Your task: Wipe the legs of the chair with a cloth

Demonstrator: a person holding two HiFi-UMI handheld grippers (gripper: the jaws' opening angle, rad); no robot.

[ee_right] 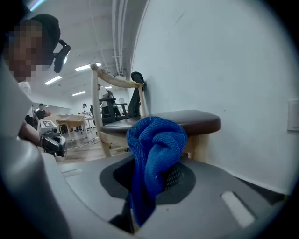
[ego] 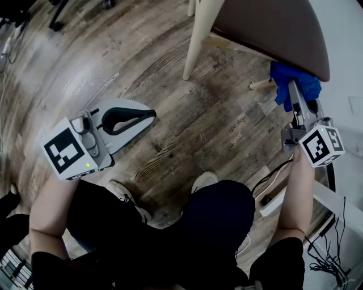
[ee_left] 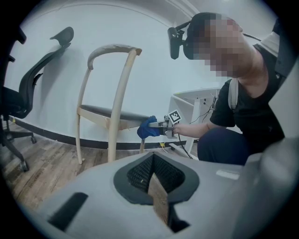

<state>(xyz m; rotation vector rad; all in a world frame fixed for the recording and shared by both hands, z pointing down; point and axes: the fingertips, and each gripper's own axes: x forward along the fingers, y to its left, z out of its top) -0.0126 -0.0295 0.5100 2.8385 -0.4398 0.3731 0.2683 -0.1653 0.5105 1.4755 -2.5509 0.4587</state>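
Observation:
A wooden chair with a brown seat (ego: 278, 28) and cream legs (ego: 195, 42) stands at the upper right of the head view. My right gripper (ego: 295, 93) is shut on a bunched blue cloth (ego: 295, 82) just under the seat's edge, beside a short leg end (ego: 262, 85); I cannot tell whether they touch. In the right gripper view the cloth (ee_right: 156, 144) fills the jaws in front of the seat (ee_right: 191, 120). The left gripper view shows the chair (ee_left: 117, 93) and the cloth (ee_left: 147, 128) at its far leg. My left gripper (ego: 148, 113) hangs shut and empty over the floor, well left of the chair.
A black office chair (ee_left: 28, 93) stands left of the wooden chair, its wheeled base (ego: 57, 17) at the far left. A white desk frame (ego: 334, 204) with cables runs along the right. The white wall (ee_right: 224, 70) is close behind. The person's shoe (ego: 204, 181) rests on the plank floor.

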